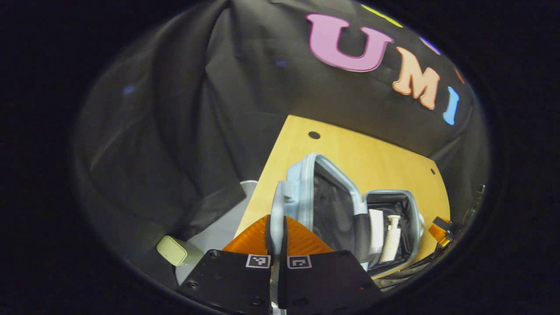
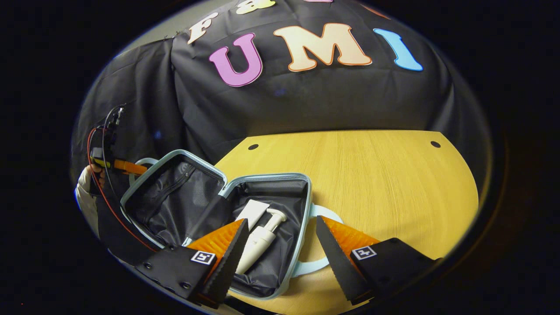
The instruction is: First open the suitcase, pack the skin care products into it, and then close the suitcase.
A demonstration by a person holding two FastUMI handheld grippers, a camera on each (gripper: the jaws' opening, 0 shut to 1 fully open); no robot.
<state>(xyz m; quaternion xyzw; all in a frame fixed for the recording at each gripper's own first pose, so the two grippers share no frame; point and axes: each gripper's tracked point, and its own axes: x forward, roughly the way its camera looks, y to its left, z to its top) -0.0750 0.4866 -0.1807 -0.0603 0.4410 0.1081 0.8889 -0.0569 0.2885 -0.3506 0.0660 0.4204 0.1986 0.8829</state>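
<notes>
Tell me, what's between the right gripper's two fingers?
In the right gripper view, the suitcase edge and its pale handle on the table sit inside the open right gripper.

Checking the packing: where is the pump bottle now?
In the right gripper view, the pump bottle lies inside the open suitcase, in its right half, beside a white tube.

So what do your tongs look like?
The left tongs and right tongs have ridged wedge fingers on black blocks, each with a square black-and-white marker. Red and black cables trail from the left tongs; the hand there wears white, sleeve or glove.
</notes>
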